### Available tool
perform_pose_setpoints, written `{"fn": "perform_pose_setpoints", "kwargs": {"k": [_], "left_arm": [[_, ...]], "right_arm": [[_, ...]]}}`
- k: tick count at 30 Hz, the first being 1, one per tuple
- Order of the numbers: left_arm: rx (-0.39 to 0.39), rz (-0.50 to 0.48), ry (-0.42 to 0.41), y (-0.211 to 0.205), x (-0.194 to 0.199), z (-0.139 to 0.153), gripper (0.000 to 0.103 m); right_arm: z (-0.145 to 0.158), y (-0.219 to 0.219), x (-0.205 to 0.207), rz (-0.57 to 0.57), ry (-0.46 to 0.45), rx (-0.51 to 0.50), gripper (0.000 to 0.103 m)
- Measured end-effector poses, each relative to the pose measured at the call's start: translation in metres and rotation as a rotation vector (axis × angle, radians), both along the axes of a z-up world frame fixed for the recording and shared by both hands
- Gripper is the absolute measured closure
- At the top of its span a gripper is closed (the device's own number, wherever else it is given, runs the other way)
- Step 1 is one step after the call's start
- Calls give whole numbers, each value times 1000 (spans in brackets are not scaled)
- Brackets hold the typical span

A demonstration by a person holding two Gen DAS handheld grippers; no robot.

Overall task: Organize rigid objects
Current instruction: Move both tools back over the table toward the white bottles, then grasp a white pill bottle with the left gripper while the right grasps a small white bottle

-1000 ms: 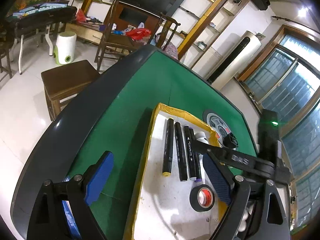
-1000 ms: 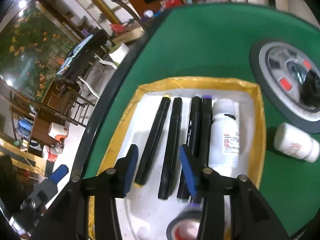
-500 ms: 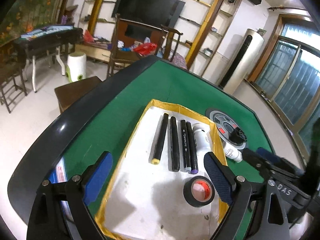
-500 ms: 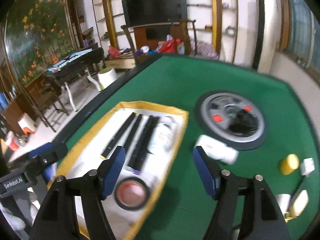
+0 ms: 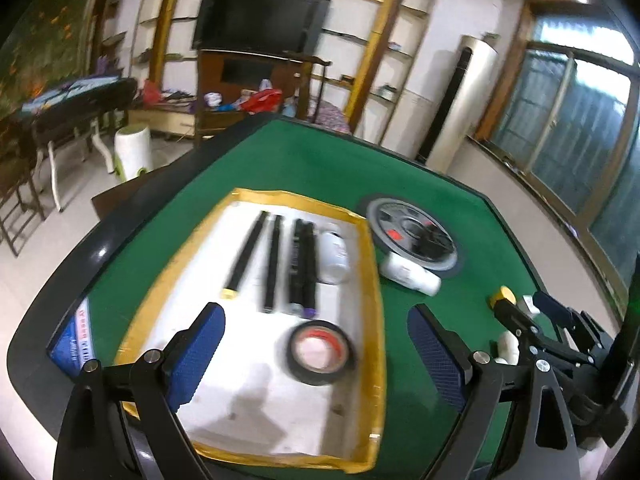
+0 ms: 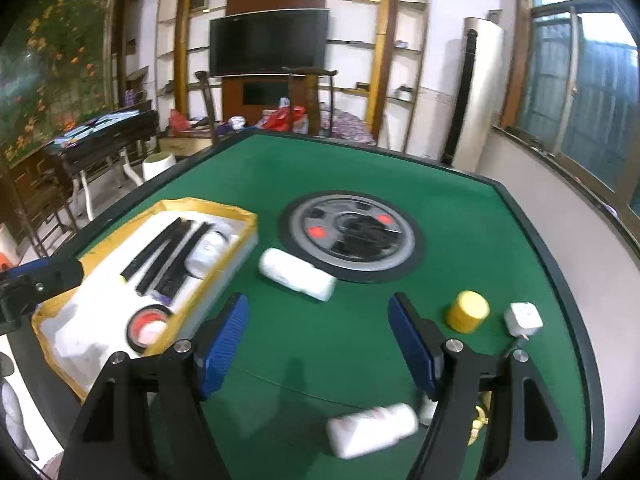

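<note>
Bench (image 6: 460, 240): green felt top with a dark raised rim, corners cut at an angle. A round grey-and-black hub (image 6: 352, 234) sits set into its middle.

Left part of the felt: a shallow tray (image 5: 372, 280) with yellow-taped walls and a white floor. In it, four black markers (image 5: 276, 260) lie side by side, a white bottle (image 5: 334, 254) just beside the rightmost, and a roll of black tape (image 5: 318, 352) near the tray's close end. The tray's near wall lies close to the bench rim.

Outside the tray: a second white bottle (image 6: 296, 274) on its side between tray and hub, touching the hub's edge. A yellow cap-shaped cylinder (image 6: 468, 311) and a small white cube (image 6: 523, 318) stand near the right rim. A third white bottle (image 6: 372, 428), blurred, lies at the near edge.

Room: television on a wood-and-gold shelf wall, chairs behind the bench, a tall standing unit by the windows on the right, a flowered mural on the left.

Left tongs (image 5: 316, 356) spread wide over the tray, holding nothing. Right tongs (image 6: 318, 340) over bare felt, jaws opening, nothing between them.

Open felt lies behind the hub and along the far rim.
</note>
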State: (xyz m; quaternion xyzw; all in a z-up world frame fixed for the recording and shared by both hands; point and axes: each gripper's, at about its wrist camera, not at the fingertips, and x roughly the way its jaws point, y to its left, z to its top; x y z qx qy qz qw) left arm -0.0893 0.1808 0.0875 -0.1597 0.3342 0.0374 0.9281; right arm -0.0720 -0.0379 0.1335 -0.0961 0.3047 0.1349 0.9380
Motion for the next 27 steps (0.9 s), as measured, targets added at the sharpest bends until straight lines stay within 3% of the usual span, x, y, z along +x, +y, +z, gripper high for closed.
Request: {"fn": "perform_pose_setpoints", "kwargs": {"k": [12,27], "left_arm": [[58,-134,63,-71,22,-8,8],[93,-273,167,-130,47,-31,9]], "right_arm": [[-12,-71,7,-113,3,5,27],[-29,-109,28,-165,42,21,23]]}}
